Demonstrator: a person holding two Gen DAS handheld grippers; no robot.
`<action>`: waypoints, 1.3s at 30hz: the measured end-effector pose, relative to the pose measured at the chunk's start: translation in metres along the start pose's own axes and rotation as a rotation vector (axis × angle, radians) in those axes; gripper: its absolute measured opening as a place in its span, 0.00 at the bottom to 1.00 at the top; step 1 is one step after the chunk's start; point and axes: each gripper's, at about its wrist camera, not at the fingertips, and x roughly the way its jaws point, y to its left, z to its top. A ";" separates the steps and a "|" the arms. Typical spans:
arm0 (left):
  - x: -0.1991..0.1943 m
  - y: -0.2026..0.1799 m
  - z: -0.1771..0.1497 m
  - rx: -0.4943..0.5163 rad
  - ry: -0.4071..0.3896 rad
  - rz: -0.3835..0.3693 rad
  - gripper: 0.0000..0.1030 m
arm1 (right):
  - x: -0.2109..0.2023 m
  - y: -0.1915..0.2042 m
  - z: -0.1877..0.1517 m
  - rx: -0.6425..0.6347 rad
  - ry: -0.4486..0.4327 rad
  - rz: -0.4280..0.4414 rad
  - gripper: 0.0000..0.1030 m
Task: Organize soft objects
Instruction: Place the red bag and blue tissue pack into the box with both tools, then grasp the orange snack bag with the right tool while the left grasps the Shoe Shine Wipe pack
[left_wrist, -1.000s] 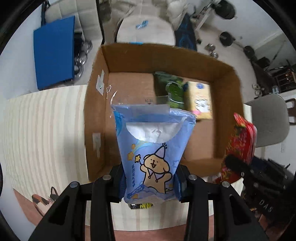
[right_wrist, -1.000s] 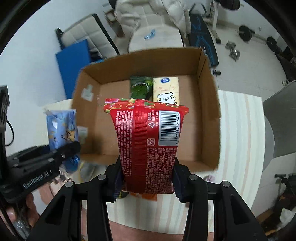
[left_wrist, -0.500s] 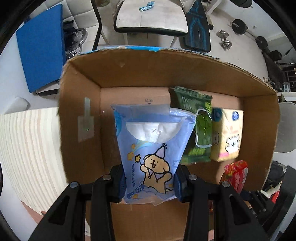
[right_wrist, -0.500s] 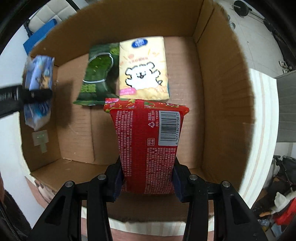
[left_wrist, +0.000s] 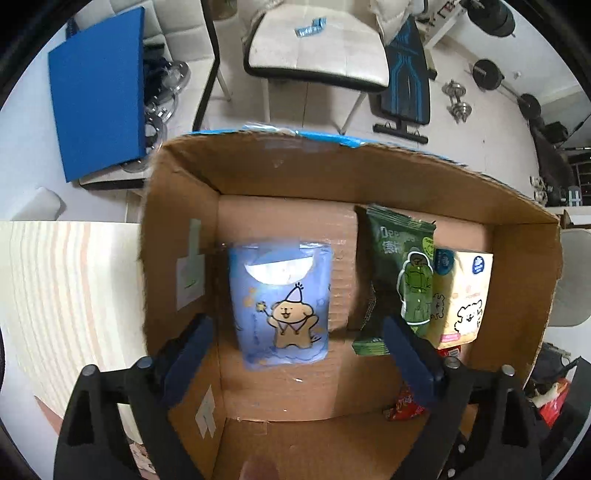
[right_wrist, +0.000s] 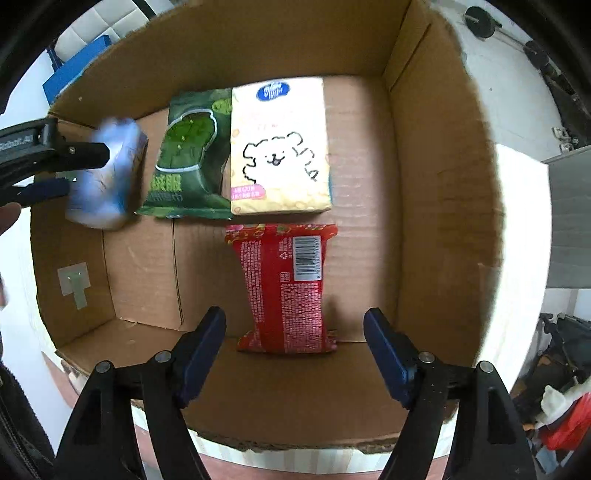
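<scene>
**Both grippers spread wide over the box, packs released**

The left gripper (left_wrist: 297, 345) is seen spread wide above the cardboard box (left_wrist: 177, 236), nothing held between its fingers (left_wrist: 188, 349). The blue tissue pack (left_wrist: 281, 304) with a cartoon bear print is seen between and beyond them, apart from both pads, over the left part of the box floor; slightly blurred, so whether it is resting on the floor cannot be told. Right of it, a green snack bag (left_wrist: 400, 273) lies partly overlapped with the yellow tissue pack (left_wrist: 461, 299) printed with a white dog.

The right gripper (right_wrist: 295, 354) is likewise spread wide and nothing is gripped. The red snack pack (right_wrist: 286, 286) lies flat on the box floor between and ahead of its fingers (right_wrist: 201, 354), barcode side up, touching neither pad. It is placed just in front of the yellow tissue pack (right_wrist: 279, 147), with the green snack bag (right_wrist: 188, 155) beside that on the left. In the right wrist view the blue tissue pack (right_wrist: 105, 173) shows blurred at the left wall of the cardboard box (right_wrist: 436, 206), next to the left gripper's tip.

The box is set on a pale striped bench (left_wrist: 66, 295). A white chair (left_wrist: 317, 48), a blue panel (left_wrist: 98, 86) and dumbbells (left_wrist: 458, 101) are visible on the floor beyond.
</scene>
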 end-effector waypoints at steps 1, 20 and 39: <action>-0.003 0.002 -0.003 -0.002 -0.009 0.000 0.93 | -0.002 0.000 -0.001 0.002 -0.006 -0.001 0.92; -0.092 -0.010 -0.127 0.088 -0.287 0.064 0.98 | -0.088 0.020 -0.055 -0.046 -0.294 -0.119 1.00; -0.081 -0.001 -0.246 0.045 -0.293 0.028 0.79 | -0.100 -0.018 -0.167 0.023 -0.276 0.029 1.00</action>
